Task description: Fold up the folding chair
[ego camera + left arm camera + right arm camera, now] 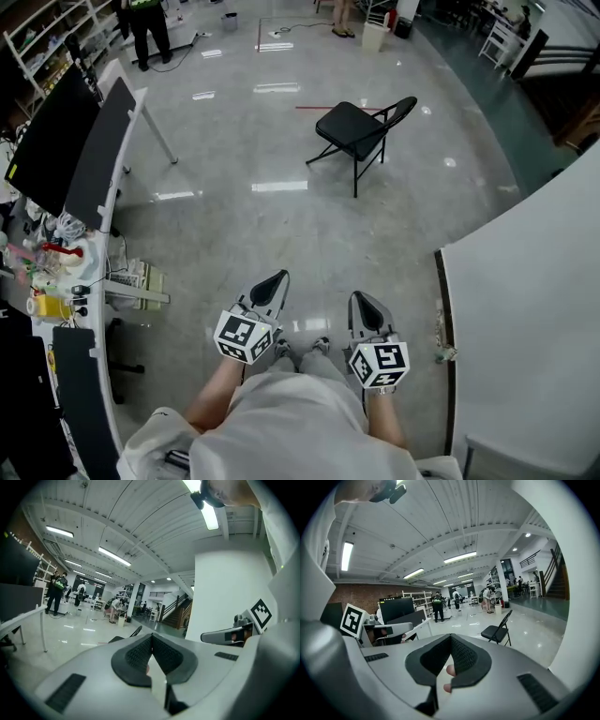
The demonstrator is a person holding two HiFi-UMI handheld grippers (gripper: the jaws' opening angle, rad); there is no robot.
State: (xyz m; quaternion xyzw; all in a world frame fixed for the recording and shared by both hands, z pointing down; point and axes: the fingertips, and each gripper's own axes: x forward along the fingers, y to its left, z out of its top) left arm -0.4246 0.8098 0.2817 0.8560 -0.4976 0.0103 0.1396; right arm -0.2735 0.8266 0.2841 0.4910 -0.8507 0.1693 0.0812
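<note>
1. Head view is showing a black folding chair (352,129) standing unfolded on the glossy floor (281,234), well ahead of both grippers.
2. Left gripper (274,281) is clenching its jaws together, empty.
3. Right gripper (362,302) is also clenching its jaws, empty.

The left tool (152,637) hides the legs of the folding chair (136,631) in its own view

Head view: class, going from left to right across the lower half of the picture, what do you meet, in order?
Desk → left gripper → right gripper → white panel
</note>
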